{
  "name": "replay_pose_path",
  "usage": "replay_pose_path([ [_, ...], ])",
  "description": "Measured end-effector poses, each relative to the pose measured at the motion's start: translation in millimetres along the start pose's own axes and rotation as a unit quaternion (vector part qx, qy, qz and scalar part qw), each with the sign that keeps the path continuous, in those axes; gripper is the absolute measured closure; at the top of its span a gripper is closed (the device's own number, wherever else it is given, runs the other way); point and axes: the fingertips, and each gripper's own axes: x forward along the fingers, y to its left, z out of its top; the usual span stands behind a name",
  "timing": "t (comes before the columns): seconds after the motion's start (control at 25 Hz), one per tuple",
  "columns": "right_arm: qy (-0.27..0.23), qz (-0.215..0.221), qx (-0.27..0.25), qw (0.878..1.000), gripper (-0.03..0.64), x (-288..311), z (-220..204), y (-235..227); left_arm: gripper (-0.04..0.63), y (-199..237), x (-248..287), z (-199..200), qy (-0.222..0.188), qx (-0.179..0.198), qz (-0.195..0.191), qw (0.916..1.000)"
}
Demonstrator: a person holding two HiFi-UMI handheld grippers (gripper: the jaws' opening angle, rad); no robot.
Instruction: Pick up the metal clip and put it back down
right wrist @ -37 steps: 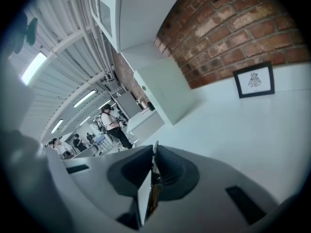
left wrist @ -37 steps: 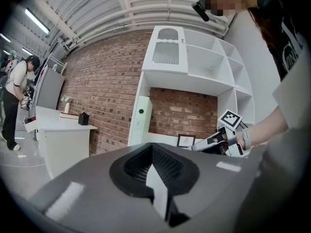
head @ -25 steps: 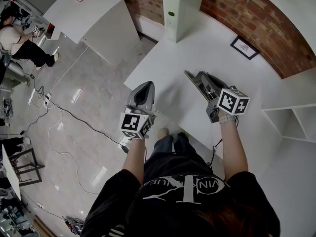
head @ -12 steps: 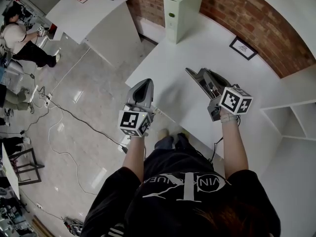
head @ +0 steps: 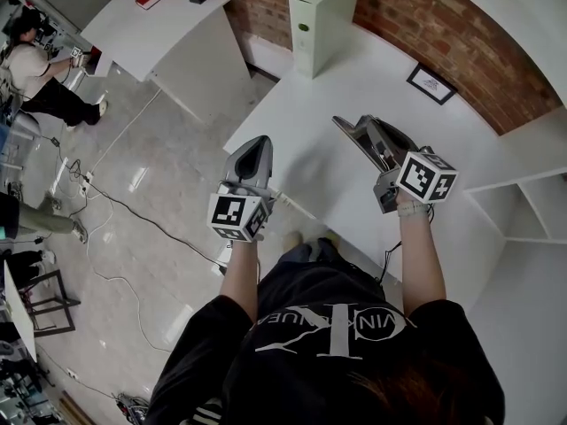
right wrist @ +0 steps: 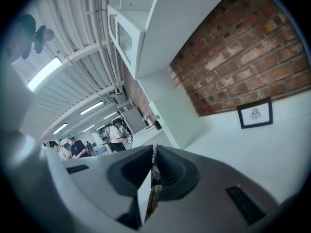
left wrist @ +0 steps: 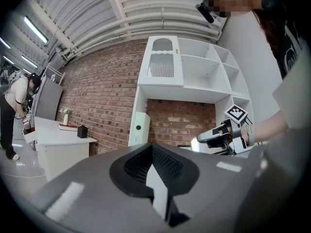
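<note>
Both grippers hover over the white table (head: pixel 306 96), held level and pointing away from me. My left gripper (head: pixel 258 146) is at the table's near left edge; in the left gripper view its jaws (left wrist: pixel 153 152) are shut with nothing between them. My right gripper (head: pixel 342 123) is over the middle of the table. In the right gripper view its jaws (right wrist: pixel 153 165) are shut on a thin brownish metal strip seen edge-on, the metal clip (right wrist: pixel 155 189). The clip does not show in the head view.
A tall white box file (head: pixel 319 16) stands at the table's far end against the brick wall. A small framed picture (head: pixel 431 84) lies at the far right. White shelves (head: pixel 532 206) are on the right. A second desk (head: pixel 151 25), floor cables and people are to the left.
Both grippers keep almost the same places and poses; the right one has drifted slightly to the right. A person at the far left has moved.
</note>
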Motion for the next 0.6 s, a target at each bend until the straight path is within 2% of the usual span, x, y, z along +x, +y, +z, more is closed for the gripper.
replay_pose_path([
  [0.6,-0.035,0.000,-0.008,0.999,0.581,-19.9,23.8,8.0,0.607,-5.7,2.2,21.8,-0.020,0.000,-0.006,0.9998],
])
